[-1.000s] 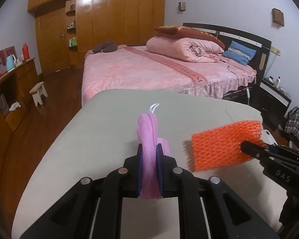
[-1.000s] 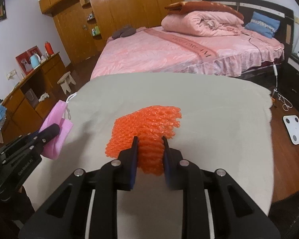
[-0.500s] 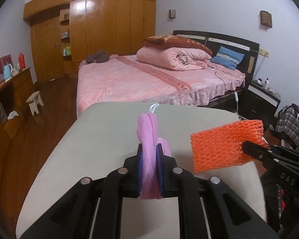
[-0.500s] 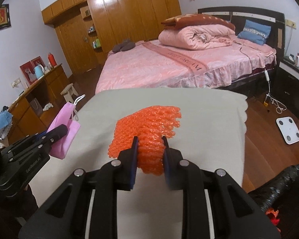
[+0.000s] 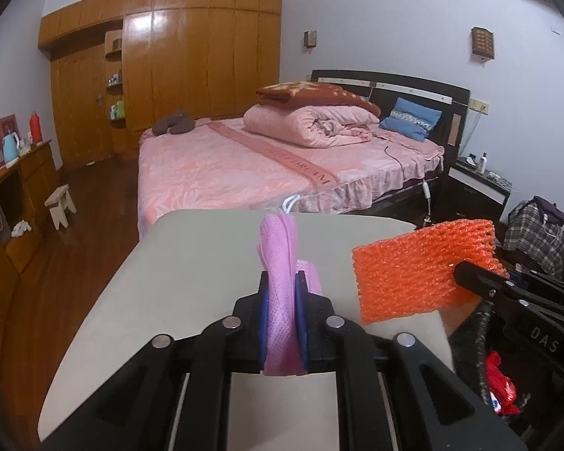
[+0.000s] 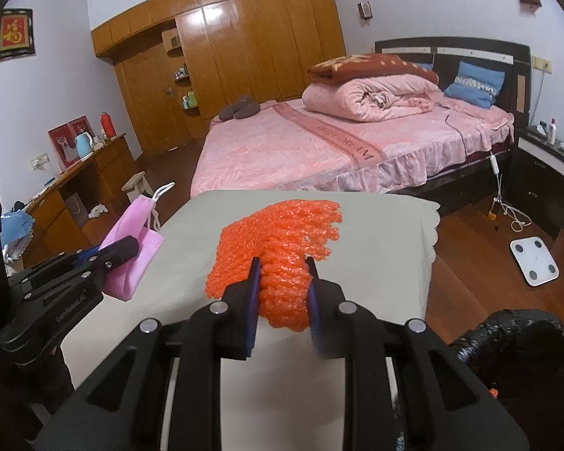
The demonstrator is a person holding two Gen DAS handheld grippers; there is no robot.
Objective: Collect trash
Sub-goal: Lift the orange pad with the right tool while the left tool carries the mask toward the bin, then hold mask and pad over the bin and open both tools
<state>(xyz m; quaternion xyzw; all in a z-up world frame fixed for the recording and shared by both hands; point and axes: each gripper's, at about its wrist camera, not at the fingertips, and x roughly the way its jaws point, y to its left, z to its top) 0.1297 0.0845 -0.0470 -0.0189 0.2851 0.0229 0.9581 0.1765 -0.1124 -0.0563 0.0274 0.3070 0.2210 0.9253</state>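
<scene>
the right gripper point(image 5: 470, 276), at 3 o'clock in the left wrist view, carries white letters "das" on its black body. the bed runner point(image 5: 300, 161), toward 12 o'clock, has a dark word ending in "dream"; its first letters are not clear. a framed sign point(image 6: 13, 34) on the wall, at 10 o'clock in the right wrist view, shows one gold chinese character on red. the print on the left gripper point(image 6: 126, 246) is too blurred to read.

One pink mask point(image 5: 280, 259), one orange foam net point(image 5: 421, 267), two grippers point(image 5: 281, 293)

pink bed point(image 5: 244, 165) | wooden wardrobe point(image 5: 191, 60) (glossy) | wood floor point(image 5: 56, 263)
</scene>
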